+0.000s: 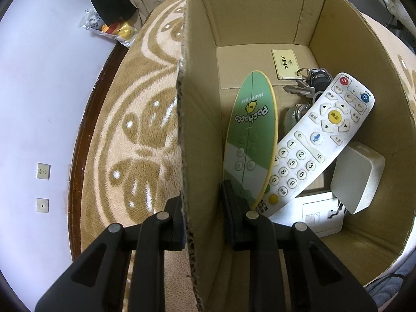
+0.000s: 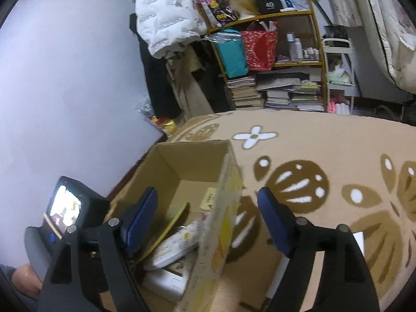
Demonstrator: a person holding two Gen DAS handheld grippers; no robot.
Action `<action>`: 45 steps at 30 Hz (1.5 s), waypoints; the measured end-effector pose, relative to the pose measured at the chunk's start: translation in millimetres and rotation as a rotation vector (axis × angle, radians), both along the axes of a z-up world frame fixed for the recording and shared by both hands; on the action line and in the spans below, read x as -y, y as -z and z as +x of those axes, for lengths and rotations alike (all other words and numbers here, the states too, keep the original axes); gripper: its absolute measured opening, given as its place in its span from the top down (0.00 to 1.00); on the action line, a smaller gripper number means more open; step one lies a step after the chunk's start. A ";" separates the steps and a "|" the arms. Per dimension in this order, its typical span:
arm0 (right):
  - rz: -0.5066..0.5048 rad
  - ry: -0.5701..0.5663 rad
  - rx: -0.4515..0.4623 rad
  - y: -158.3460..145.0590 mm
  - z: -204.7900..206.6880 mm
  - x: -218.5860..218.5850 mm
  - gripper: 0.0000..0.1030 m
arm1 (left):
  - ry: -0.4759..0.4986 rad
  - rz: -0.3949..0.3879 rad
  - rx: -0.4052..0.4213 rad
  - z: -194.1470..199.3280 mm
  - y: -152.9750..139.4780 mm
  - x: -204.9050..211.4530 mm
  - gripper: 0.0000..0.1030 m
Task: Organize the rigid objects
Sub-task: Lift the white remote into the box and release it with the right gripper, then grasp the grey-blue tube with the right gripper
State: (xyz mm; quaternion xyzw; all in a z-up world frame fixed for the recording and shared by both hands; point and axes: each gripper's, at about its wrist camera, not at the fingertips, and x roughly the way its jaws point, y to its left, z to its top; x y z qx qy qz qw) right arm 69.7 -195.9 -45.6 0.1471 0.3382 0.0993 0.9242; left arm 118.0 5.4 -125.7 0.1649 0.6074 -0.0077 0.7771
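Observation:
An open cardboard box [image 1: 260, 13] stands on the patterned carpet. My left gripper [image 1: 204, 218] straddles its left wall and is shut on that wall. Inside lie a green oval Pochacco board [image 1: 249, 135], a white remote [image 1: 319, 135], a bunch of keys [image 1: 312, 80] with a cream AIMA tag [image 1: 284, 63], a white square block [image 1: 358, 179] and a flat white device [image 1: 317, 218]. In the right wrist view my right gripper [image 2: 208, 221] is open above the box [image 2: 182, 161], its right wall passing untouched between the fingers. The remote [image 2: 176, 244] shows below.
A white pen [image 2: 277, 278] and a white card's corner [image 2: 360, 239] lie on the carpet [image 2: 325, 143] right of the box. The left gripper's lit screen [image 2: 65, 208] and a hand [image 2: 26, 278] sit at the left. A wall, hanging coats and a crowded shelf [image 2: 267, 52] stand beyond.

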 end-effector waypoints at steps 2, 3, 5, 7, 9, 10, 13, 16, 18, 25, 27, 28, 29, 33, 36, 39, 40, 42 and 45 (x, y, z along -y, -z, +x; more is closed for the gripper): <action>-0.024 0.023 -0.016 4.0 -0.3 5.0 0.14 | 0.001 0.001 0.000 -0.1 0.2 0.5 0.78; -0.030 0.035 -0.024 6.6 -0.5 6.9 0.12 | 0.002 0.001 0.000 -0.4 0.3 0.5 0.78; -0.028 0.059 -0.048 14.4 -1.7 15.2 0.11 | 0.001 0.001 -0.001 -0.3 0.3 0.4 0.78; -0.026 0.081 -0.082 22.8 -1.1 23.6 0.11 | 0.000 0.000 -0.002 -0.1 0.1 0.5 0.78; -0.031 0.098 -0.107 30.7 0.8 29.8 0.11 | 0.001 0.001 -0.001 0.1 0.1 0.6 0.78; -0.033 0.104 -0.119 34.9 1.6 32.2 0.11 | 0.001 0.001 -0.001 0.2 0.0 0.5 0.78; -0.026 0.118 -0.178 52.8 5.5 40.4 0.11 | 0.000 0.000 -0.002 0.1 0.1 0.5 0.78; -0.035 0.124 -0.227 67.3 8.1 43.0 0.11 | 0.000 -0.001 -0.002 0.4 -0.3 0.0 0.77; -0.046 0.124 -0.249 73.4 9.1 43.1 0.10 | 0.000 -0.001 -0.003 0.5 -0.3 0.0 0.77; -0.072 0.132 -0.328 96.0 12.5 44.3 0.11 | 0.000 -0.002 -0.004 0.5 -0.3 -0.2 0.77; -0.075 0.135 -0.347 101.7 12.9 44.4 0.11 | -0.001 -0.002 -0.004 0.5 -0.3 -0.3 0.77; -0.077 0.137 -0.358 104.8 13.1 45.1 0.11 | 0.000 -0.002 -0.004 0.4 -0.3 -0.2 0.77; -0.080 0.140 -0.364 105.9 13.6 45.1 0.11 | 0.000 -0.001 -0.004 0.4 -0.2 -0.2 0.77; -0.096 0.147 -0.378 111.2 13.5 46.1 0.11 | 0.001 0.000 -0.005 0.3 0.4 -0.6 0.76; -0.112 0.138 -0.388 113.5 14.1 45.2 0.22 | 0.002 0.000 -0.005 0.1 0.8 -0.8 0.76; -0.136 0.129 -0.415 118.3 17.0 40.3 0.38 | 0.001 -0.001 -0.006 -0.1 1.0 -0.8 0.76; -0.151 0.126 -0.423 119.3 17.6 39.0 0.46 | 0.001 -0.001 -0.006 -0.3 1.2 -1.1 0.76; -0.190 0.123 -0.437 120.1 18.5 35.5 0.57 | 0.000 -0.002 -0.006 -0.2 1.2 -1.1 0.76; -0.204 0.126 -0.454 119.5 19.2 34.1 0.64 | 0.000 -0.002 -0.006 -0.3 1.2 -1.1 0.76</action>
